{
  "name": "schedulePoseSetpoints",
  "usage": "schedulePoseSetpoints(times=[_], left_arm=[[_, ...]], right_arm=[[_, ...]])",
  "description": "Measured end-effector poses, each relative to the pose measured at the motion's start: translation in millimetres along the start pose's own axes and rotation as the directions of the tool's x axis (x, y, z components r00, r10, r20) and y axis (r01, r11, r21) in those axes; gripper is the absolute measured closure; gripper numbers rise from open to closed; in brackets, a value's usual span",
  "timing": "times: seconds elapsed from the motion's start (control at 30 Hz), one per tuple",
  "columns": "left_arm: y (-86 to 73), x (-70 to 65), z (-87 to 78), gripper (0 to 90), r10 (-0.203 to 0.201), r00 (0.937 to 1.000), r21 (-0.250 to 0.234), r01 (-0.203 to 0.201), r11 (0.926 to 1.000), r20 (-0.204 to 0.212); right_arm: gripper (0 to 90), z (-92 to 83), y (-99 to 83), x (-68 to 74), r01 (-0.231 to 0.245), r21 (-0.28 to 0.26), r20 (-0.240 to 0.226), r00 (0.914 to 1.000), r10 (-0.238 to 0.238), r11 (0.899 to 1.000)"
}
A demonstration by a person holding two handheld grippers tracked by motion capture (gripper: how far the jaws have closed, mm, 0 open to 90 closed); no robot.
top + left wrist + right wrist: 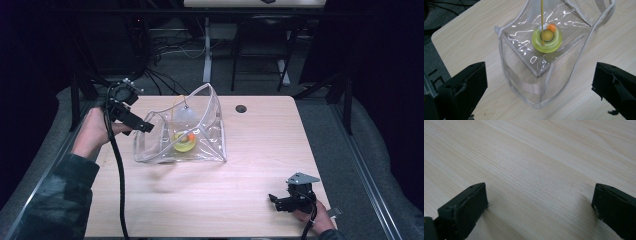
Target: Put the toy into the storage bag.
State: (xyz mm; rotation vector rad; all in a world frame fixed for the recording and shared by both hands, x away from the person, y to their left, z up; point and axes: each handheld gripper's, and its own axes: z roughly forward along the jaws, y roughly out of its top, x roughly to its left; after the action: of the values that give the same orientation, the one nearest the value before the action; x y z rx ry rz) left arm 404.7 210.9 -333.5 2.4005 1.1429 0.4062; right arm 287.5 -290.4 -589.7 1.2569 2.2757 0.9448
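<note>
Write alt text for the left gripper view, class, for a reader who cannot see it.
A clear plastic bag stands on a light wooden table, holding a yellow-green ring with a small orange piece at its edge. The left hand-held gripper frames the bag, its black jaws wide apart and touching nothing.

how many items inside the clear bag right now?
2 visible in the clear bag: a yellow-green ring on its bottom and a small orange piece at the ring's edge. More may be hidden behind the folds.

Clear bag [180, 132] on wooden table [250, 165]
</note>
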Motion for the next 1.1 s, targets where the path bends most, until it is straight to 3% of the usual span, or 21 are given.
schedulePoseSetpoints(times=[0.53,0.7,0.87,1.1], left_arm=[[-60.5,0.1,20.9,0.0,-0.050,0.9987,0.004,0.050,0.9987,0.001],[-80.1,-1.8,30.4,0.0,-0.071,0.9975,-0.014,0.071,0.9974,-0.008],[-98.5,-5.2,45.2,0.0,-0.087,0.9962,-0.002,0.087,0.9962,-0.006],[-126.1,-8.2,70.3,0.0,-0.081,0.9966,0.024,0.080,0.9965,0.017]], right_arm=[[0.0,0.0,0.0,0.1,0.000,-0.001,0.002,1.0000,0.000,1.000],[0.0,0.0,0.0,0.1,0.000,-0.001,0.003,1.0000,0.000,1.000],[0.0,-0.1,0.0,0.2,0.000,-0.001,0.004,1.0000,0.000,1.000],[0.0,-0.1,0.0,0.3,-0.001,-0.001,0.004,1.0000,0.001,1.000]])
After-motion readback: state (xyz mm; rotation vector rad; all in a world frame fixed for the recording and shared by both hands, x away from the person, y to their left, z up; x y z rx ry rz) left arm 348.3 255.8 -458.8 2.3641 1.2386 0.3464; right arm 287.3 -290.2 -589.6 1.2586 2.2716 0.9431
